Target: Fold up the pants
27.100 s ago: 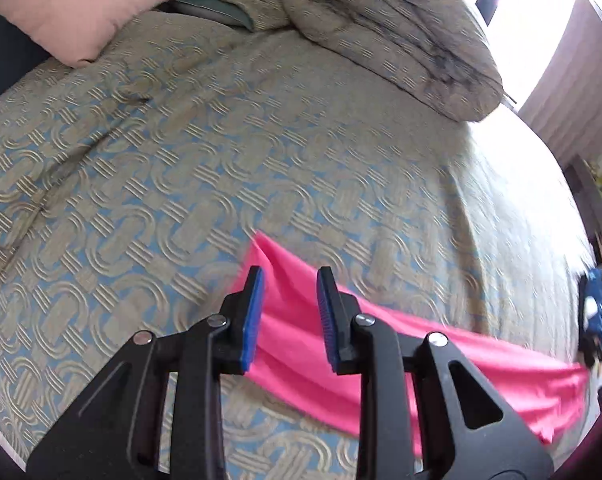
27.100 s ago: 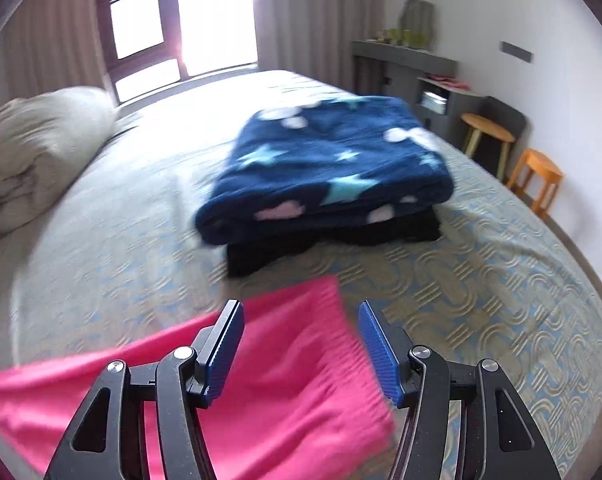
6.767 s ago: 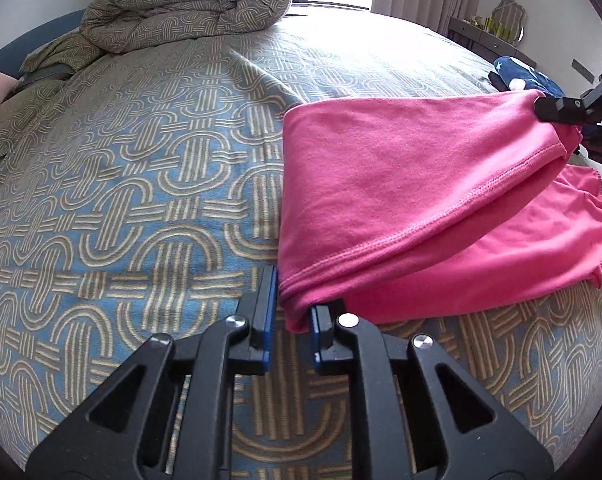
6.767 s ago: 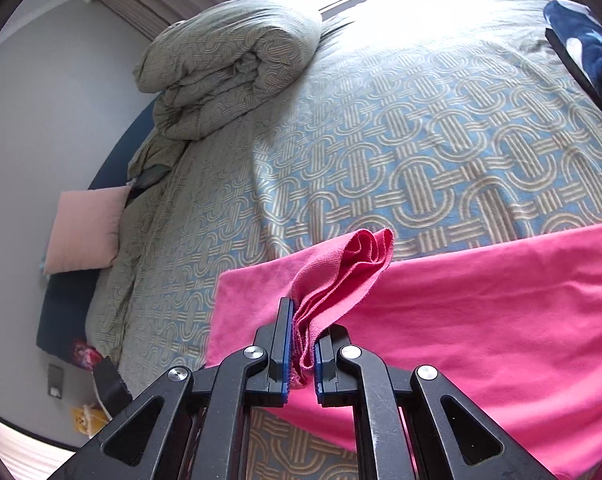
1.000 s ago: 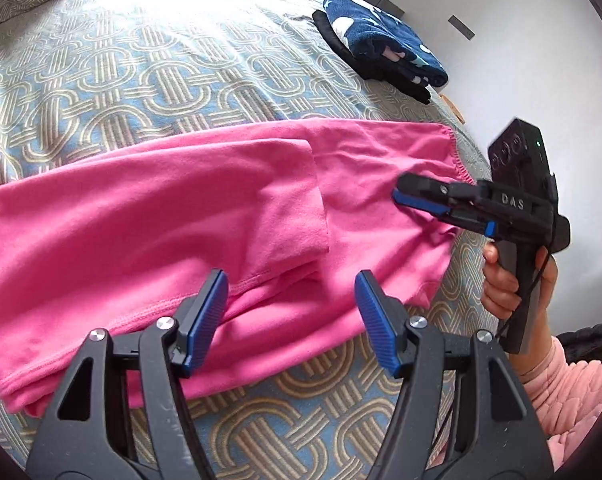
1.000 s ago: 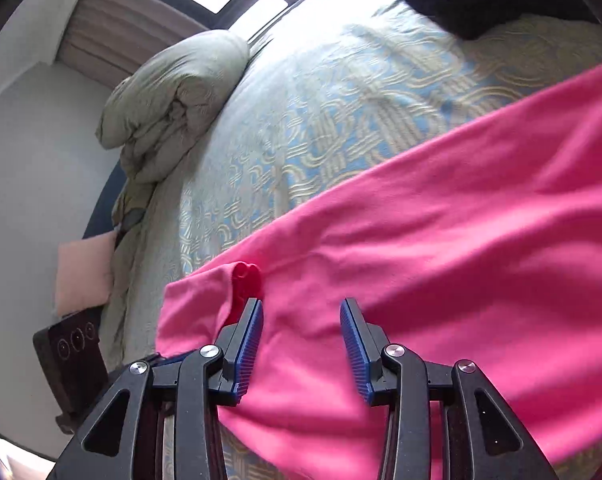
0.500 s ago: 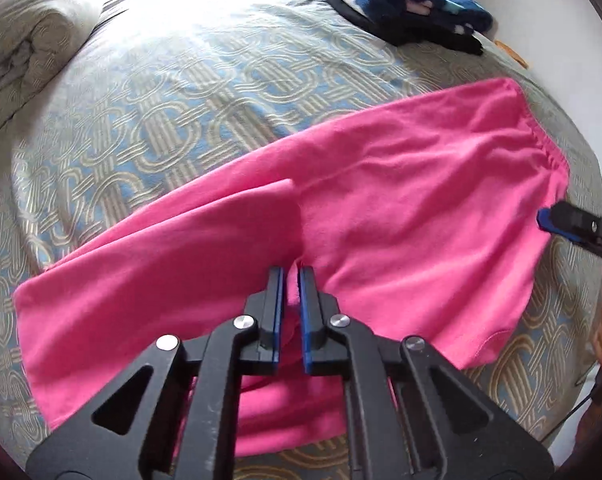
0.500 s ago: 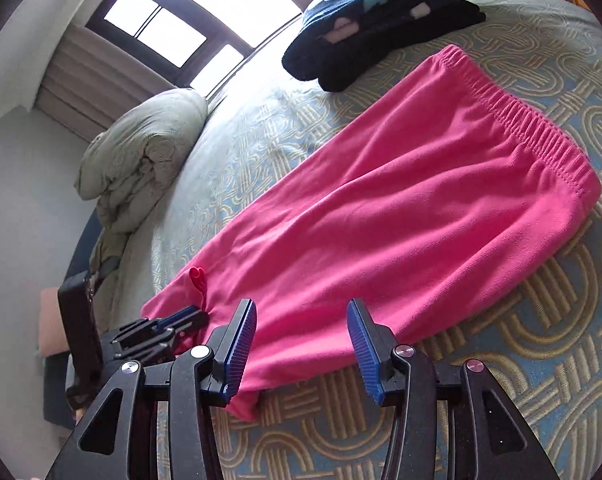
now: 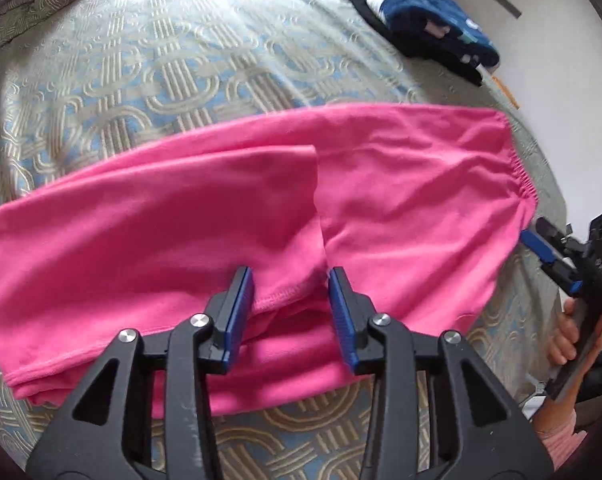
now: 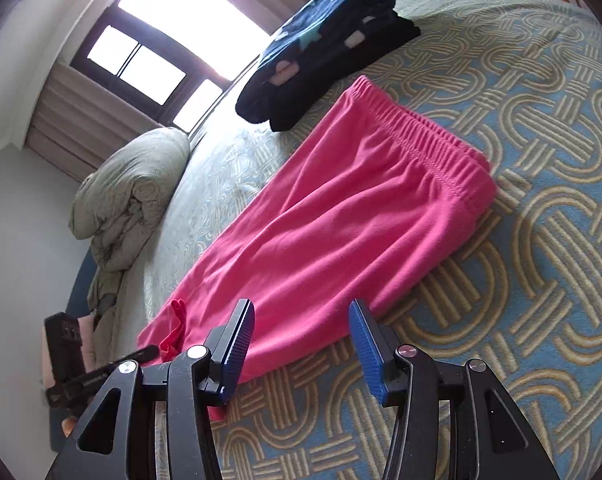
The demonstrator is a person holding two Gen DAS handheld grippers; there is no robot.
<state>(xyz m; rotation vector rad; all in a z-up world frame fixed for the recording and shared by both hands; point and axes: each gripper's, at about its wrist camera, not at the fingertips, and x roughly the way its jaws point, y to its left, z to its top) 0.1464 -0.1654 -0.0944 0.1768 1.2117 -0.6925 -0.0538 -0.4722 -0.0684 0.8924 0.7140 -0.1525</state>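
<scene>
— What's different from half a second back?

— My left gripper (image 9: 291, 312) was pinched shut; now its jaws gape over the folded hem, holding nothing.

— And the pants (image 9: 261, 216)?

— Pink, lying flat on the patterned bedspread (image 9: 161, 64), legs doubled toward the waistband.

— Right gripper (image 10: 303, 346)?

— Spread wide, empty, at the pants' near edge.

Left gripper (image 9: 291, 312): black plastic frame with triangular cut-outs, silver screw heads, ribbed blue pads (image 9: 240, 314). Right gripper (image 10: 303, 344): same build, blue ribbed pads (image 10: 365, 354). Right hand (image 9: 569, 334): bare skin, pink sleeve (image 9: 557, 432) at wrist.
</scene>
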